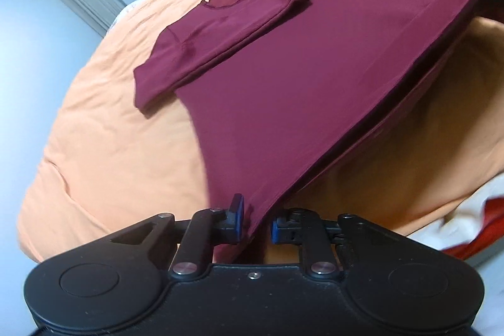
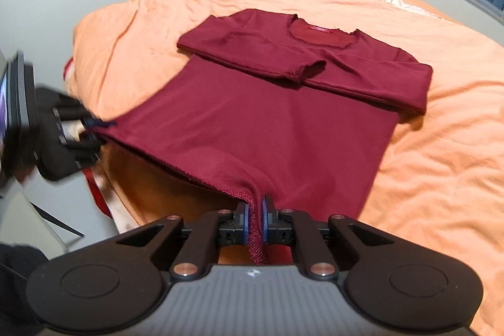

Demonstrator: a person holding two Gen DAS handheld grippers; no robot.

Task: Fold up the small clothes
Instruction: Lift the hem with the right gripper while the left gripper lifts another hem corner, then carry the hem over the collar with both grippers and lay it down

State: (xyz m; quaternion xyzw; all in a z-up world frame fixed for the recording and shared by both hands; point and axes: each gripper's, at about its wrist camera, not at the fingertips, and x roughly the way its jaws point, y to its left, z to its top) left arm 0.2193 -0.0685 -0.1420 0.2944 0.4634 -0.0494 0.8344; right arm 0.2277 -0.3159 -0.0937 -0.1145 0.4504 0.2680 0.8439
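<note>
My left gripper [image 1: 256, 224] and right gripper [image 2: 255, 221] each pinch a bottom corner of the shirt [image 2: 267, 115]; its collar [image 2: 321, 33] lies straight ahead, higher in both frames.

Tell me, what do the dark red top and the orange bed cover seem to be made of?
The dark red top looks like soft, matte knit fabric, perhaps cotton jersey: it drapes limply and shows stitched, slightly raw hems. The orange bed cover seems a matte woven cloth over padding, judging by its fine wrinkles and puffy look.
</note>
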